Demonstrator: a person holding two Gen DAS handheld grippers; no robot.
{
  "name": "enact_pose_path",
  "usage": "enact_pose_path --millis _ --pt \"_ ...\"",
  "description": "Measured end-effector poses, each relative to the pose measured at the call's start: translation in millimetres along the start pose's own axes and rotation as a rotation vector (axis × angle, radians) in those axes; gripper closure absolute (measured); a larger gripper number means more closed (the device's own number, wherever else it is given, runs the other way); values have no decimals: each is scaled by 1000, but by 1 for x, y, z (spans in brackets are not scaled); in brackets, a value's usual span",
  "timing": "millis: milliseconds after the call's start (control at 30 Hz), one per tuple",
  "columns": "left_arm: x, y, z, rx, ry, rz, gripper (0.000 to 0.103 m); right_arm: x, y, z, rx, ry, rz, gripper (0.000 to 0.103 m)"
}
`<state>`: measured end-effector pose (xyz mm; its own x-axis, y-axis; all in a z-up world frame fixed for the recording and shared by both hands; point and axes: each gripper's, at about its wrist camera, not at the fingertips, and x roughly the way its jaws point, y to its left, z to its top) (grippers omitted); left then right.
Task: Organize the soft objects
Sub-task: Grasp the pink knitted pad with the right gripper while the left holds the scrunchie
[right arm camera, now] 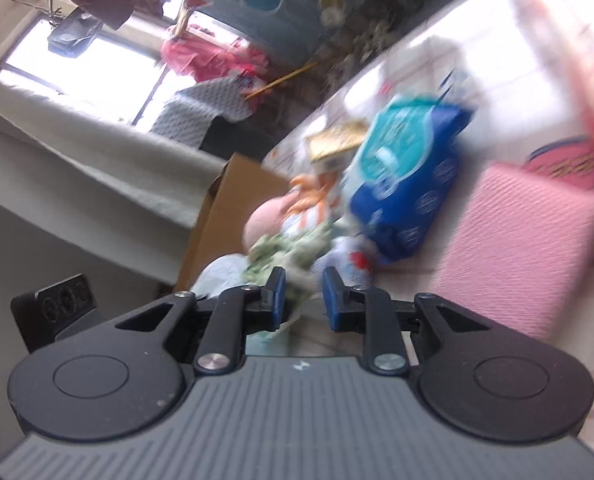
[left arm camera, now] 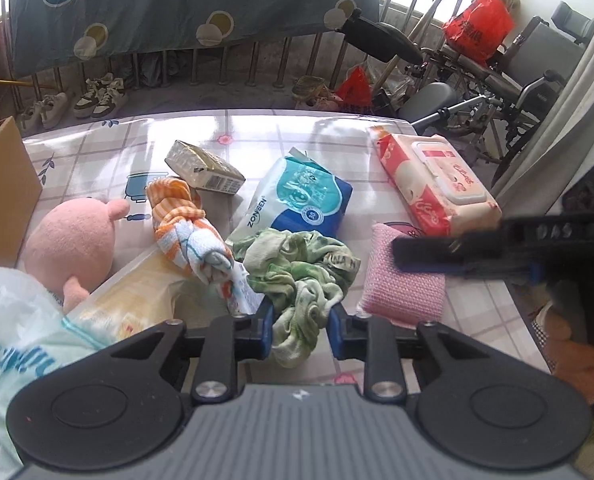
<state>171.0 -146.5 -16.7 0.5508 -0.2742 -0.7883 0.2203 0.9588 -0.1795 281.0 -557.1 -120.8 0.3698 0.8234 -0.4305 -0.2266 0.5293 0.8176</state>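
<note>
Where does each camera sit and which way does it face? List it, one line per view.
Left wrist: on the left gripper, level, facing across the table; fingers straddle the green cloth; right gripper and a hand show.
Right wrist: on the right gripper, rolled sideways, blurred, facing the cardboard box.
Shared: pink sponge, blue pack.

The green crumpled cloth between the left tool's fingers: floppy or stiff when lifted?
Probably floppy: the green cloth lies in loose, wrinkled folds, so parts should droop and trail from the left tool. Likely light for its bulk. It looks soft, so slipping seems unlikely.
</note>
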Motion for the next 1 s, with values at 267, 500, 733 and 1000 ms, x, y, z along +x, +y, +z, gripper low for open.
enact_pose_path --millis 267,500,733,1000 --pt "-1 6 -11 -15 1 -27 77 -20 -11 0 2 -55 -406 22" --pt "2 16 -10 -29 5 -19 77 23 -16 8 -6 13 -530 15" --pt "-1 24 -10 -33 1 -24 77 48 -2 3 -153 63 -589 17" --pt "0 26 -12 -36 4 -26 77 32 4 -16 -228 117 -594 21"
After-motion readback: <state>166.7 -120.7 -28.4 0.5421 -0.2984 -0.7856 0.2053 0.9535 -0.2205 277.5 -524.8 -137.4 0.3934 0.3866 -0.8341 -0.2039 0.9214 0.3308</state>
